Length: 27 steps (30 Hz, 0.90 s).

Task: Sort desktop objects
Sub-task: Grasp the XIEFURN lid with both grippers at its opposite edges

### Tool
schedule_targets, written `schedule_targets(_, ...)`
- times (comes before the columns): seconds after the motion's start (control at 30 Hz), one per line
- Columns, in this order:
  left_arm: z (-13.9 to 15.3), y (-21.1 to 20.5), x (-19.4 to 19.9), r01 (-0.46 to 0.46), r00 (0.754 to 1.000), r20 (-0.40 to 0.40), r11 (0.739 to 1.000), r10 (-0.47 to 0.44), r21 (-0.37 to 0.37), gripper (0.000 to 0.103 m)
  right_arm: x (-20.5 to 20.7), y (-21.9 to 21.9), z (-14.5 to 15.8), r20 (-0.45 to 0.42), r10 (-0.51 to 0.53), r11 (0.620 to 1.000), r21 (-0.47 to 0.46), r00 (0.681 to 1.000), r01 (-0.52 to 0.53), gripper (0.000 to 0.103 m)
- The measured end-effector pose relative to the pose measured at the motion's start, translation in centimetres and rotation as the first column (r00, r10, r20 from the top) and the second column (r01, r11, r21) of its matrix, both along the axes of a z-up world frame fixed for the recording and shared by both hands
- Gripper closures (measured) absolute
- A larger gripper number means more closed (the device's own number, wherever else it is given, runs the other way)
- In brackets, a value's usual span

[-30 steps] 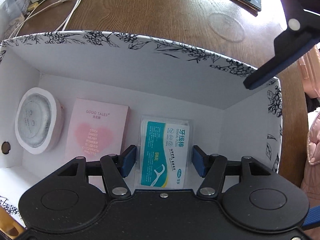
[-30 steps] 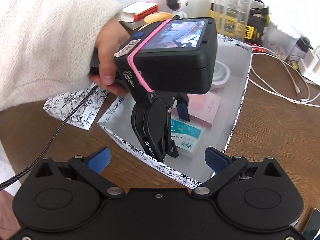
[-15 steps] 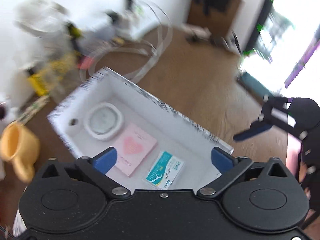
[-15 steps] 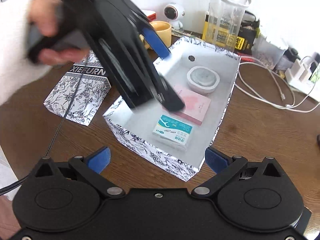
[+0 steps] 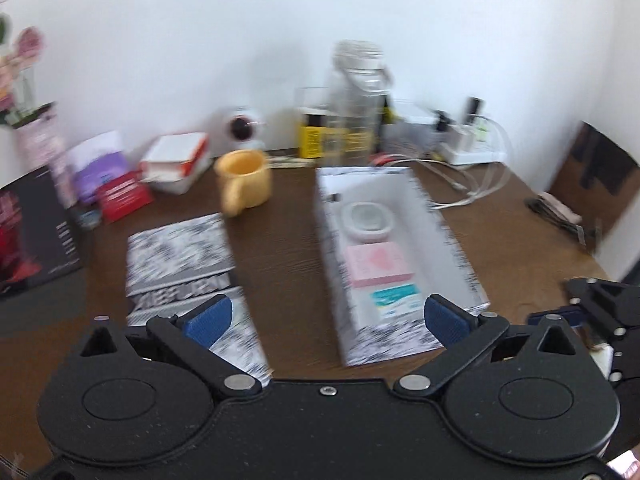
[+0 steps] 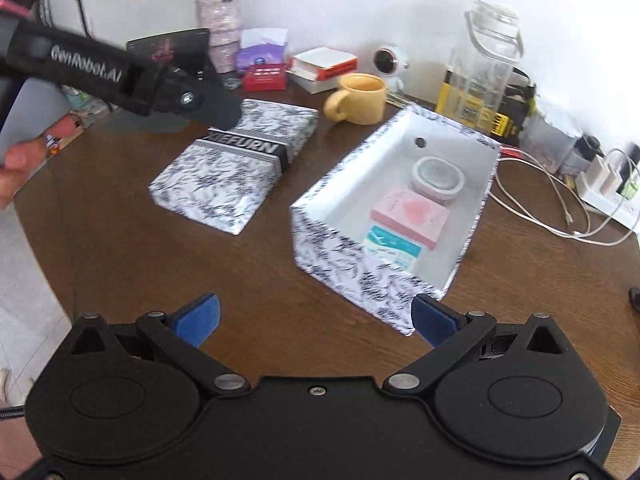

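Brown wooden desktop [image 6: 248, 264] against a white wall carries all items. At centre sits the open storage box [image 6: 352, 276], white inside, black floral print outside. Its floor holds three items in a row: a round white dish [image 6: 438, 176] at the far end, a pink carton with a heart [image 6: 410, 212] in the middle, and a teal-and-white floss-pick packet [image 6: 392, 246] nearest the front wall; its print is not legible.

Beside the box on the left lies the matching lid [image 6: 236, 168], face up, with a black band reading "XIEFURN".

Left gripper [image 5: 326, 318]: jaws spread wide, nothing between them, raised above the near edge of the box. Its housing, seen from the right wrist view, reads "GenRobot.AI". Right gripper [image 6: 314, 320]: jaws fully spread, empty, above the desktop in front of the box.

Behind the box: a yellow mug [image 6: 360, 98], a clear lidded jar [image 6: 486, 68], white cables [image 6: 560, 208].
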<state>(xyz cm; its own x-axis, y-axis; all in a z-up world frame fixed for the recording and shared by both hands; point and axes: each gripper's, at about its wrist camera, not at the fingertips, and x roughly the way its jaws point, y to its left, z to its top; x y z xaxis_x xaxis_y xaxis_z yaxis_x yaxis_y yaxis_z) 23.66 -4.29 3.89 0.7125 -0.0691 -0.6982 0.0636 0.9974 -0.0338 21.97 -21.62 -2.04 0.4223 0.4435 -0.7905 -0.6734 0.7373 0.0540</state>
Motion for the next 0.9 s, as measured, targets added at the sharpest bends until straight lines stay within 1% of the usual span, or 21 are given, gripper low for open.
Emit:
schedule_targets(0.13, -0.2, 3.0, -2.4, -0.138, 0.99, -0.035, 0.99, 0.137, -0.02, 0.0, -1.4, 1.1, 0.5, 0.005, 0.048, 0.999, 0.022, 0.999, -0.048, 0.0)
schedule_targets(0.33, -0.1, 7.3, -3.6, -0.285, 0.957, -0.071, 0.958, 0.282, -0.041, 0.0, -1.9, 3.0, 1.2, 0.019, 0.097, 0.992, 0.075, 0.995, -0.098, 0.0)
schedule_targets(0.4, -0.3, 8.8, -3.7, -0.328, 0.942, -0.088, 0.943, 0.323, -0.047, 0.0, -1.4, 4.1, 1.3, 0.013, 0.111, 0.989, 0.101, 0.994, -0.111, 0.0)
schedule_targets(0.5, -1.1, 11.7, -3.6, -0.386, 0.92, -0.113, 0.92, 0.376, -0.076, 0.0, -0.2, 6.3, 1.1, 0.002, 0.136, 0.981, 0.138, 0.991, -0.135, 0.0)
schedule_targets(0.57, -1.8, 13.8, -2.8, -0.413, 0.907, -0.116, 0.908, 0.405, -0.066, 0.0, 0.8, 8.4, 0.7, 0.0, 0.15, 0.977, 0.156, 0.989, -0.148, 0.0)
schedule_targets(0.63, -2.5, 16.0, -1.7, -0.435, 0.897, -0.104, 0.9, 0.429, -0.039, 0.0, 2.1, 10.9, -0.1, -0.007, 0.153, 0.975, 0.167, 0.988, -0.15, 0.0)
schedule_targets(0.7, -3.3, 18.2, 0.1, -0.437, 0.896, -0.097, 0.899, 0.434, -0.013, 0.0, 3.6, 13.3, -1.3, -0.024, 0.147, 0.973, 0.184, 0.989, -0.14, 0.0)
schedule_targets(0.77, -4.5, 20.3, 2.3, -0.416, 0.904, -0.113, 0.909, 0.413, -0.005, 0.0, 5.5, 15.6, -3.0, -0.034, 0.121, 0.976, 0.188, 0.992, -0.113, 0.0)
schedule_targets(0.83, -6.2, 22.0, 4.8, -0.378, 0.917, -0.145, 0.926, 0.371, -0.023, 0.0, 7.8, 17.2, -5.0, -0.047, 0.079, 0.98, 0.186, 0.996, -0.069, 0.0)
schedule_targets(0.9, -8.1, 23.3, 7.3, -0.33, 0.932, -0.18, 0.943, 0.316, -0.051, 0.0, 10.3, 17.7, -7.2, -0.09, 0.025, 0.981, 0.194, 0.996, -0.007, 0.0)
